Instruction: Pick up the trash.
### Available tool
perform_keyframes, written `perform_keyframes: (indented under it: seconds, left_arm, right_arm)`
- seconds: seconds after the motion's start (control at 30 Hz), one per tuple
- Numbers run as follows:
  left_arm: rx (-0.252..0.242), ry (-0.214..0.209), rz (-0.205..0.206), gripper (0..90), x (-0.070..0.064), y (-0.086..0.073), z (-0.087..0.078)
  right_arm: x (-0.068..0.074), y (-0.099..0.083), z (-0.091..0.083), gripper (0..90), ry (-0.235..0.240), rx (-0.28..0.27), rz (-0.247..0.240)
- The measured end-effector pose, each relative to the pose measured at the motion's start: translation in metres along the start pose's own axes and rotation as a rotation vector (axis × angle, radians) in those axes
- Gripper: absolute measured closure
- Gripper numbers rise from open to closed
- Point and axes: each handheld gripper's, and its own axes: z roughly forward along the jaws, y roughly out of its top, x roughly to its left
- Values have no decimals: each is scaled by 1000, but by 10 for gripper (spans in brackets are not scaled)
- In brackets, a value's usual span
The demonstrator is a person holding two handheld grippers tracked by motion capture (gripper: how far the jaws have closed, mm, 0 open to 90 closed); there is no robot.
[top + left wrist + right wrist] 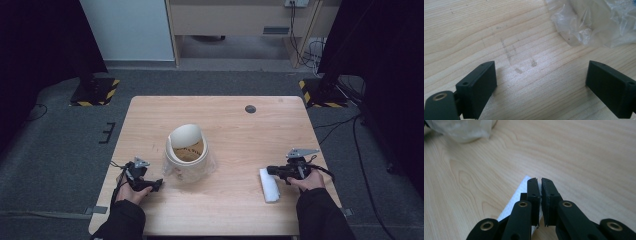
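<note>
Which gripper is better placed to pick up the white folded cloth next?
Right, probably. The right gripper sits at the white folded cloth, jaws almost shut directly over its corner in the right gripper view. The left gripper is open beside the plastic-lined bin, across the table from the cloth.

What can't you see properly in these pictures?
- Whether the right claw really pinches the white folded cloth: in the right gripper view the nearly shut jaws cover the spot.
- What the brown stuff inside the white bin is: too small in the high view, partly behind its tilted lid.
- The rest of the clear plastic bag: cut off by the left gripper view's top edge.
- The left claw stands open over bare table.
</note>
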Motion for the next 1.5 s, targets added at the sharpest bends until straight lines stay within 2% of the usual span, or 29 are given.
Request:
perform_keyframes:
  seconds: [0.1,0.17,0.23,0.27,0.3,0.4,0.5,0.53,0.57,0.7,0.73,0.97,1.13,1.5]
  left_arm:
    - [1,0,7,83,0,0,0]
    - [-1,-2,13,69,-1,0,1]
    - [0,-2,19,62,-1,0,2]
    - [0,-2,19,60,-1,0,2]
    - [-1,-2,21,57,-1,0,2]
    - [-4,-3,22,54,-1,-1,2]
    - [-4,-6,24,42,-1,-1,3]
    - [-4,-6,24,39,-1,-1,3]
    - [-5,-6,24,38,-2,-1,3]
    - [-7,-6,26,31,-2,-1,4]
    - [-8,-6,27,27,-2,-1,4]
    - [-19,-9,32,0,-2,-2,5]
    - [-26,-8,33,0,-2,-3,6]
    - [-81,6,19,0,-3,-6,8]
  right_arm:
    - [1,4,-4,857,-3,-42,-1]
    - [2,10,-11,858,-4,-116,-1]
    - [3,14,-15,858,-11,-161,-1]
    - [3,14,-15,858,-11,-161,-1]
    - [4,17,-19,858,-17,-202,0]
    - [5,20,-23,859,-24,-233,-8]
    - [5,27,-31,859,-40,-295,-17]
    - [5,27,-31,859,-40,-295,-17]
    - [6,30,-35,859,-44,-328,-15]
    - [6,33,-42,860,-52,-370,-13]
    - [6,35,-47,859,-58,-400,-13]
    - [7,41,-58,861,-75,-464,-1]
    - [7,44,-62,861,-81,-490,-4]
    - [12,53,-74,862,-97,-542,-26]
